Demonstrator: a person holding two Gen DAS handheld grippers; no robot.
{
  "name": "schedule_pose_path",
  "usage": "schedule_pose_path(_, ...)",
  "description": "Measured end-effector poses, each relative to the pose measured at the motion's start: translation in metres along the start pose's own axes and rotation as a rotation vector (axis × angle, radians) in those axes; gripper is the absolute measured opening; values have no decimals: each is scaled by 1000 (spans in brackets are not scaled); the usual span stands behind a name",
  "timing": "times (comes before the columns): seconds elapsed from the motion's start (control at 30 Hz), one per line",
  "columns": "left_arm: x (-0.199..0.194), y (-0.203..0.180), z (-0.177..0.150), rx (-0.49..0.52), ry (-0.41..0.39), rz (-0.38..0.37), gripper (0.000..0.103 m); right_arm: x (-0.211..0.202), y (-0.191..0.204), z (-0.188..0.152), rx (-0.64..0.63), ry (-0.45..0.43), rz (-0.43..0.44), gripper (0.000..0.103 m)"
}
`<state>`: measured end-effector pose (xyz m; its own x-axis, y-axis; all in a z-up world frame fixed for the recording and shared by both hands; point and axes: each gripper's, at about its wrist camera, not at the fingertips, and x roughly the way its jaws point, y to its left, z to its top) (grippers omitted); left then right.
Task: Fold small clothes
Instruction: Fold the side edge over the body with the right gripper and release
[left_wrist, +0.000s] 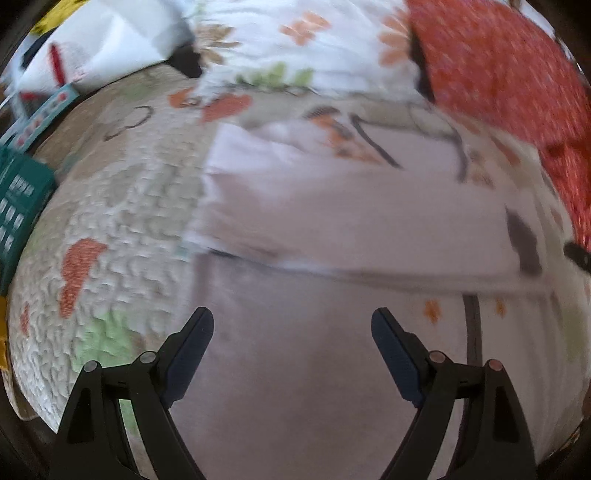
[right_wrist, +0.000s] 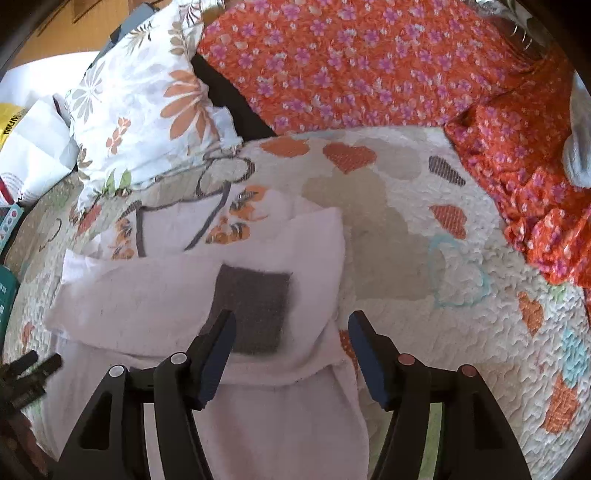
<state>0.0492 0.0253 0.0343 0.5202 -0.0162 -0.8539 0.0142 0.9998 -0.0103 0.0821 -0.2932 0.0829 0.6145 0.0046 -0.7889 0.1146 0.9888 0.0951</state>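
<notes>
Left wrist view first, and it's a blurry one: the left gripper (left_wrist: 291, 325) hangs with its jaws wide apart and nothing between them, poised over a pale pink soft fabric garment (left_wrist: 332, 229) that is spread flat across a quilted bedspread with orange hearts (left_wrist: 110, 206). The garment fills the middle and lower part of the view, with a folded edge running across it and a patch of orange-and-grey print near its far end. Beyond it sits a white pillow with orange flower print (left_wrist: 280, 40), and to the right a red-orange cloth (left_wrist: 517, 85) covers the bed. At the left edge there's a teal box (left_wrist: 18, 199), too smeared to read. Over to the right wrist view, much sharper: the right gripper (right_wrist: 291, 332) also has its jaws apart, gripping nothing, right above the same pink garment (right_wrist: 147, 295), which lies partly folded on the bedspread (right_wrist: 424, 229) with a dark grey square patch (right_wrist: 251, 306) facing up just beyond the jaws. The flowered pillow (right_wrist: 147, 107) rests up left, touching the garment's far edge, and the red-orange cloth with pink flowers (right_wrist: 369, 62) drapes across the top and right. The tips of the left gripper (right_wrist: 29, 365) peek in at the lower left.
</notes>
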Motion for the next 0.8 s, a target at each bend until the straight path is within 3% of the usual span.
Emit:
schedule_pose_path(0.27,19,-22,-21,70,55,20,87,8,6,-16,-61,37,1,68)
schedule_pose_path(0.5,23,-20,-28,49,36,55,103,19,34,-40,-195,101,-5,68)
schedule_pose_path(0.8,25,-20,-31,57,13,80,103,37,56,-66,-330,157,-55,68)
